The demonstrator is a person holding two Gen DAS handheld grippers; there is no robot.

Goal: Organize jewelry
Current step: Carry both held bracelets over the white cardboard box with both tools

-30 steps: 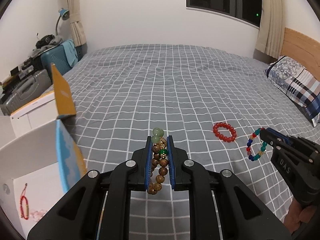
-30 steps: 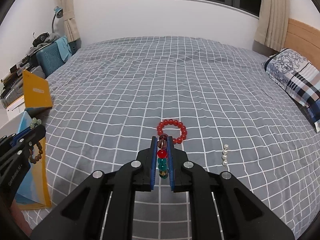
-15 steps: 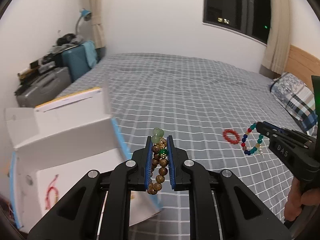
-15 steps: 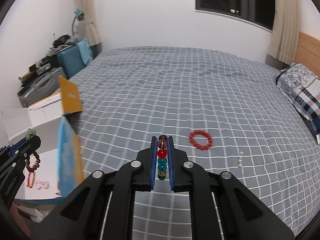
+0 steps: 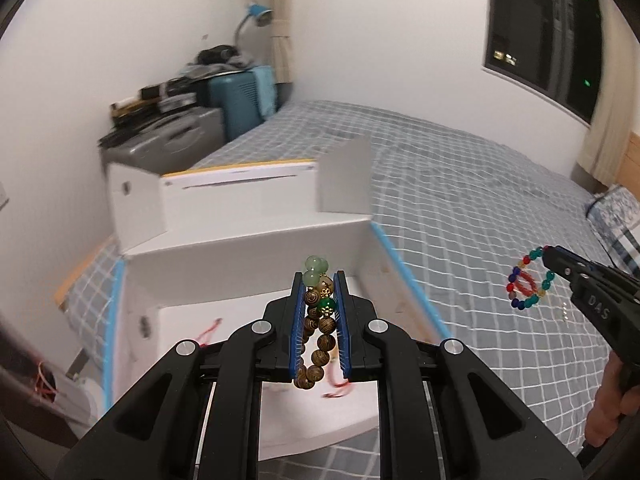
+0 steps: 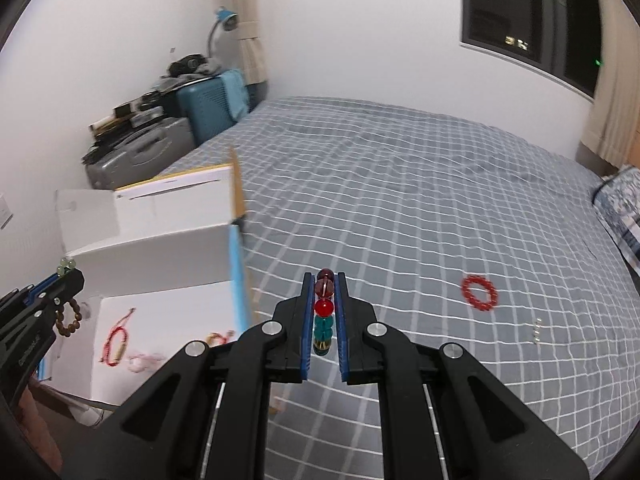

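1. The wooden bead bracelet (image 5: 316,332) is pinched between the blue pads of the left gripper (image 5: 318,280), with pale green beads poking out past the tips. It hangs over the open white box (image 5: 248,256), not touching it.
2. The multicoloured bead bracelet (image 6: 323,316) is clamped in the right gripper (image 6: 323,280), jaws pressed tight on it. In the left view the loop dangles free off the tip, above the grey checked bedspread (image 6: 400,200).
3. Both grippers tilt down and forward. The left one sits over the box, the right one off to its side over the bed.
4. A red bead bracelet (image 6: 479,293) lies on the bedspread, with a short row of pearl beads (image 6: 537,331) near it.
5. Inside the box there are a couple of red string bracelets (image 6: 116,340) and something pinkish, too blurry to name.
6. Only a bit of the person's hand (image 5: 608,400) shows, cut off at the frame edge. The stuff piled by the wall is smeared.
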